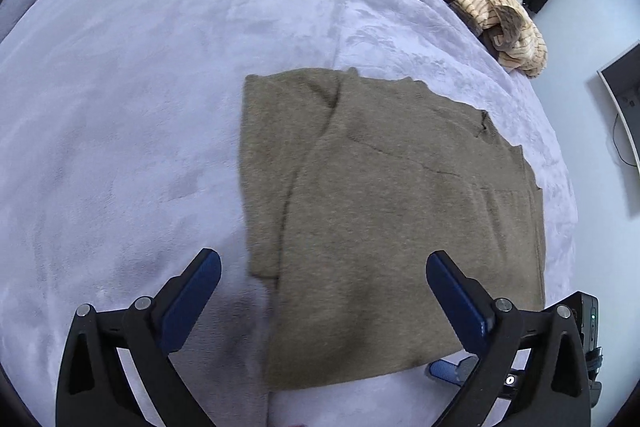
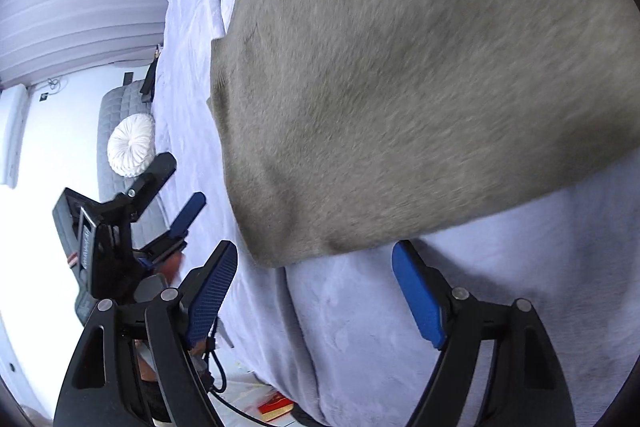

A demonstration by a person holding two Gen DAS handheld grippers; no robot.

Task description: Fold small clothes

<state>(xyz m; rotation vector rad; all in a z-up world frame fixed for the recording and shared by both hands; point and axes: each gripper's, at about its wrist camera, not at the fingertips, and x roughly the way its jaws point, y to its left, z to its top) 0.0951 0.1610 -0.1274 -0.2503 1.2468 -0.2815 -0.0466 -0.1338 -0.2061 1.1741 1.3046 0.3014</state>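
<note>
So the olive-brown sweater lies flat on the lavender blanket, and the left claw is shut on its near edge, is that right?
Not quite. The olive-brown sweater does lie flat on the lavender blanket, but the left claw is open and holds nothing. The left wrist view shows its blue pads spread wide above the sweater's near part, with no fabric pinched between them.

An olive-brown knit sweater [image 1: 392, 211] lies flat on the bed, its left side folded over itself.

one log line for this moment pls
left gripper: open, empty | right gripper: open, empty | olive sweater: partly folded, flat on bed
</note>
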